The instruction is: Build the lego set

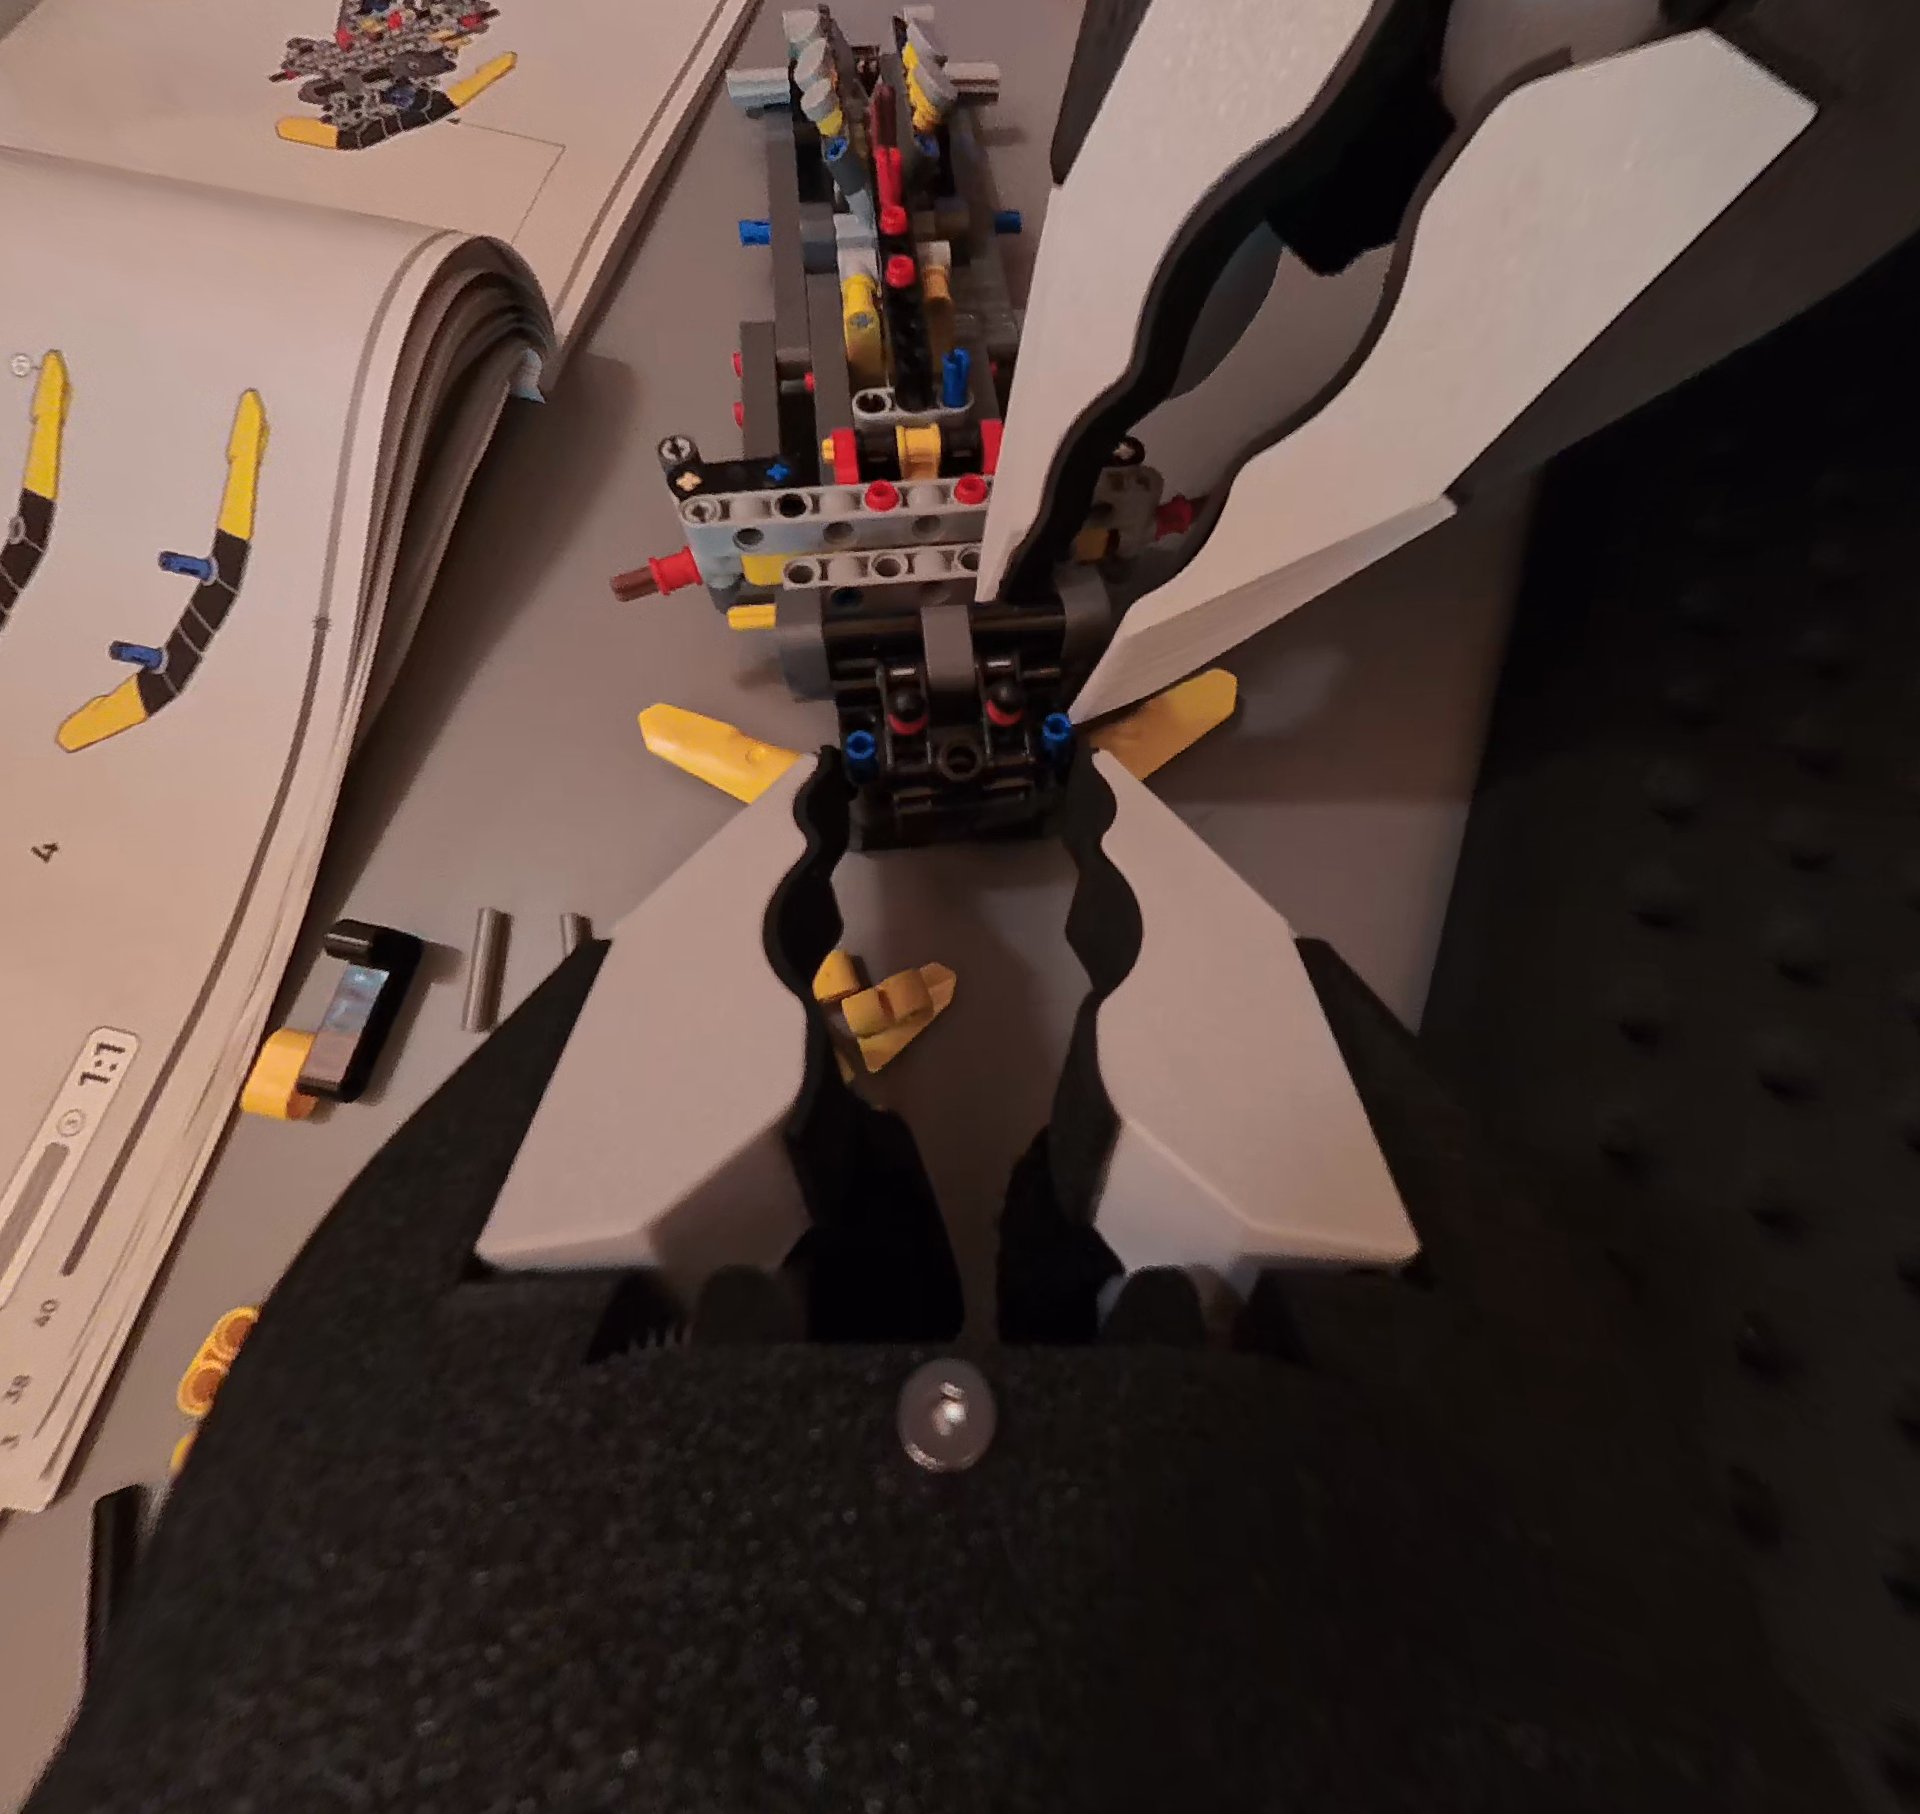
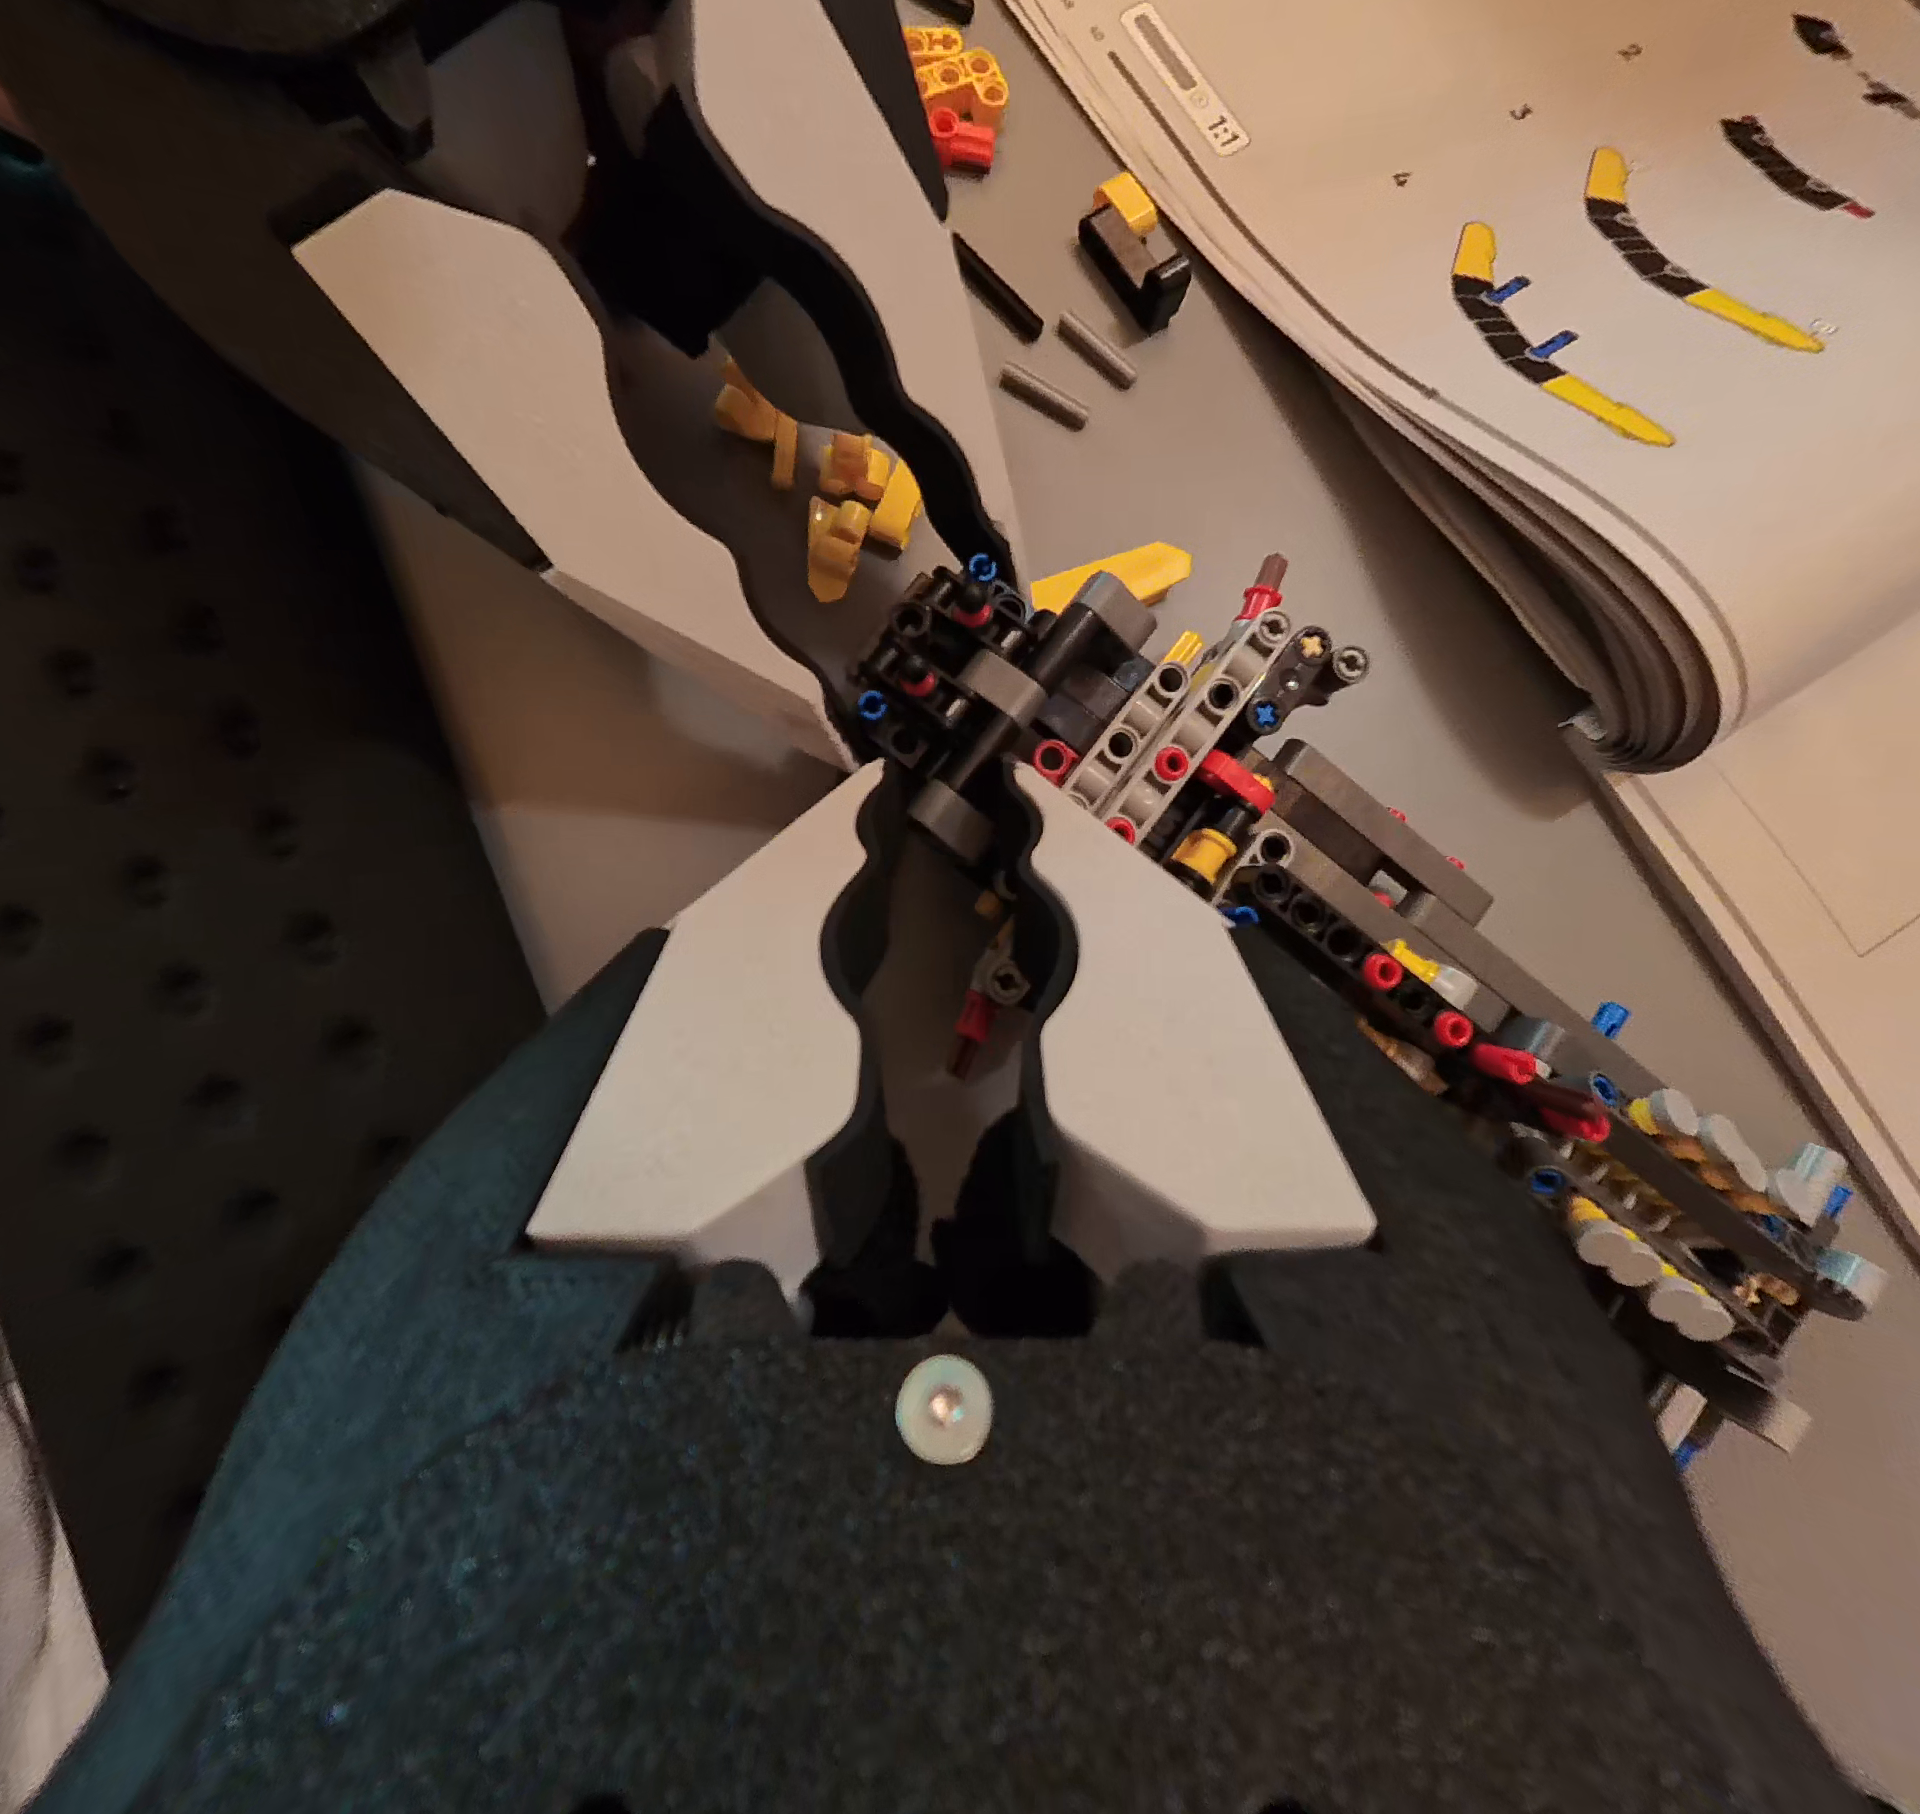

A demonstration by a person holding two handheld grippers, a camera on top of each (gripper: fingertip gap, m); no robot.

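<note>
**Long model held at its black end**

Model [image 1: 883, 330] is the landmark here: a long frame of grey beams with red and blue pins, lying flat on the grey table [image 1: 582, 476]. It looks stiff along its length but light, and small bits could be popped off by a hard squeeze. The solid black block at its near end is judged the best place to be held.

That block is pinched from both sides by the left gripper [image 1: 951, 788]. The dark grey bar just behind the block is pinched by the right gripper [image 2: 940, 808].

Beside the model, the open instruction book [image 1: 208, 621] is spread out. Yellow curved pieces [image 1: 717, 746] lie on both sides of the black end. More loose yellow parts [image 1: 883, 1006] are seen under the left gripper. Two grey axles [image 2: 1070, 372] and a black and yellow piece [image 2: 1132, 258] rest between the model and the book. These could be bumped if the model is turned.
</note>
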